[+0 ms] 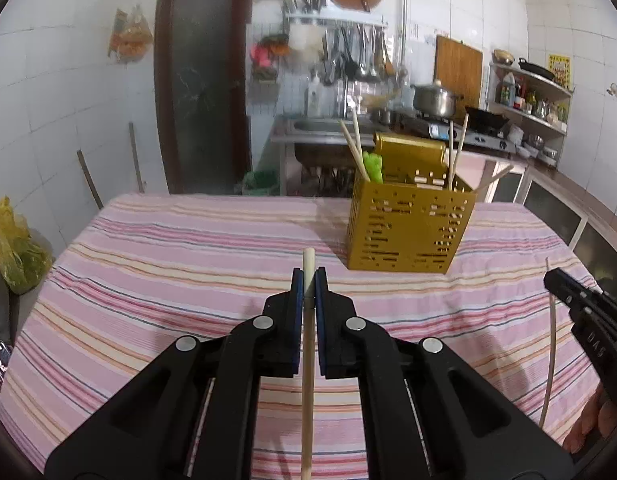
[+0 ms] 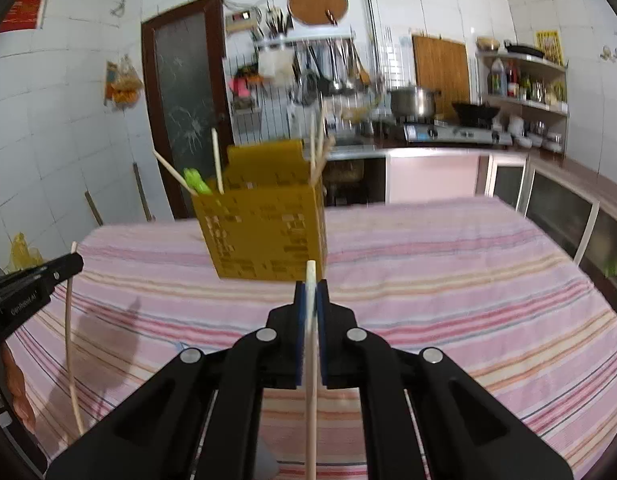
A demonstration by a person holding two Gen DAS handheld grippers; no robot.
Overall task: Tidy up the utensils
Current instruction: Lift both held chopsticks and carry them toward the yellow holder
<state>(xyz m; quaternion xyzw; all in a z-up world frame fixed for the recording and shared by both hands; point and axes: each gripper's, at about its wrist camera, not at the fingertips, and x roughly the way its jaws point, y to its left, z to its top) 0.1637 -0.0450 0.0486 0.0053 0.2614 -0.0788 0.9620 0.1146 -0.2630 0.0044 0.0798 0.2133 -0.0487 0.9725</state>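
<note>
Left gripper [image 1: 308, 280] is clamped on a chopstick [image 1: 307, 340], blue pads pinching the pale round stick, its blunt tip poking just past the pads and the rest running back under the black arms. Right gripper [image 2: 310, 292] has the same sort of hold on a 2nd chopstick [image 2: 311, 360], tip up past the pads.

Gold holder [image 1: 408, 228] stands on the striped cloth [image 1: 168, 260], a boxy perforated thing w/ slot cutouts & a taller back panel. Chopsticks lean out of its left & right compartments, plus something bright green [image 1: 373, 166] in the left one.

Left cam catches the holder ahead-right, sharp, and the right claw at the frame's right edge, its stick bending down beside it. Right cam has the holder [image 2: 264, 232] ahead-left, blurred, and the left claw at the left edge w/ its stick hanging; also a dark shadow on the cloth [image 2: 468, 280] that the other view lacks.

Cloth looks soft woven, pink/orange/white stripes. Behind: white tile, a dark door, a metal pot [image 1: 433, 100] on the stove.
</note>
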